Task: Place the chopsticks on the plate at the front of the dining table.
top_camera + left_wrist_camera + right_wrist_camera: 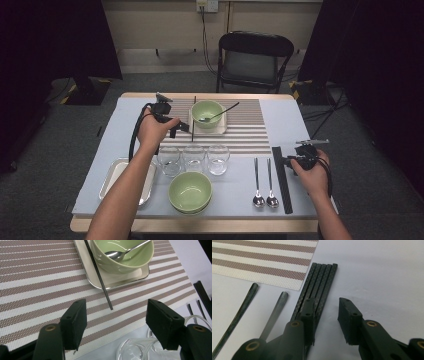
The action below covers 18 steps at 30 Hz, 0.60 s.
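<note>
A light green bowl with a spoon in it stands on a small metal tray on the striped placemat. One black chopstick lies across the tray's edge and onto the mat. My left gripper hovers open over the mat just short of that chopstick's tip. At the right, several black chopsticks lie side by side on the table. My right gripper is open at their near end, one jaw over the sticks and the other beside them.
Three clear glasses stand in a row below the mat. A second green bowl sits near the front edge, with a metal tray to its left. Two spoons lie left of the chopsticks. A chair stands behind the table.
</note>
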{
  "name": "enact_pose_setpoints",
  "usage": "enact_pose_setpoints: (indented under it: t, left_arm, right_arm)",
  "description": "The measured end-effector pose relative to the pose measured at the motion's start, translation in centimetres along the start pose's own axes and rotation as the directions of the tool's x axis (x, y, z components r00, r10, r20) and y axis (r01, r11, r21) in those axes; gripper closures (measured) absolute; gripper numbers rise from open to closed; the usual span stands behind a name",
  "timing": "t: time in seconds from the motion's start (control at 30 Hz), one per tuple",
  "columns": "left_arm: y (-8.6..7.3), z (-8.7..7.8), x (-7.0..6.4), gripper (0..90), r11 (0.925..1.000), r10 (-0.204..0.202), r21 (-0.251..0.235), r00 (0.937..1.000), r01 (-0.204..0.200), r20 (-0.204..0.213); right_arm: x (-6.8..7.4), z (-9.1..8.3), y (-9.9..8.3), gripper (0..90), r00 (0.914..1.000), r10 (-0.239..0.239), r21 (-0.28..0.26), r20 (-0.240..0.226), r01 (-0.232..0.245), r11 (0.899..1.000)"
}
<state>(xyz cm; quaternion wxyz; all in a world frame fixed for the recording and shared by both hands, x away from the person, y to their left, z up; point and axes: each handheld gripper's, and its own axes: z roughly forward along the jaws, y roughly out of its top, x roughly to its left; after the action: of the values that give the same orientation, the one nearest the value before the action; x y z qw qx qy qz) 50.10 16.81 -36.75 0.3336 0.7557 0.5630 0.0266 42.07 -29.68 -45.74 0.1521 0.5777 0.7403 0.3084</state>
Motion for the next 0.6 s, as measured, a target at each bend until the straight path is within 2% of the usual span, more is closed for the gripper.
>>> enact_pose_setpoints:
  t: [0.33,0.43,0.5,0.53,0.6]
  left_arm:
    - [-0.05,0.00,-0.07,33.5,1.0000,-0.001,-0.005,1.0000,0.001,-0.006]
    - [-0.05,0.02,-0.08,33.5,1.0000,0.000,-0.003,1.0000,0.000,-0.005]
    - [-0.05,0.03,-0.10,33.5,1.0000,0.000,0.004,1.0000,0.000,-0.003]
    - [-0.05,0.07,-0.11,33.5,1.0000,0.003,0.003,1.0000,-0.003,-0.005]
    - [-0.05,0.07,-0.15,33.5,1.0000,0.001,0.004,1.0000,-0.001,-0.002]
  right_arm:
    - [0.06,-0.06,-0.01,69.6,1.0000,-0.002,0.004,0.000,0.002,1.000]
    - [0.18,-0.01,0.01,69.4,1.0000,-0.006,0.007,-0.002,0.006,1.000]
    - [0.20,0.02,0.01,70.0,0.9999,-0.015,0.005,0.007,0.015,1.000]
    - [0.16,0.10,-0.07,71.7,0.9995,-0.027,0.021,0.018,0.027,0.999]
    - [0.07,0.06,-0.08,71.8,0.9997,-0.022,0.016,0.010,0.022,1.000]
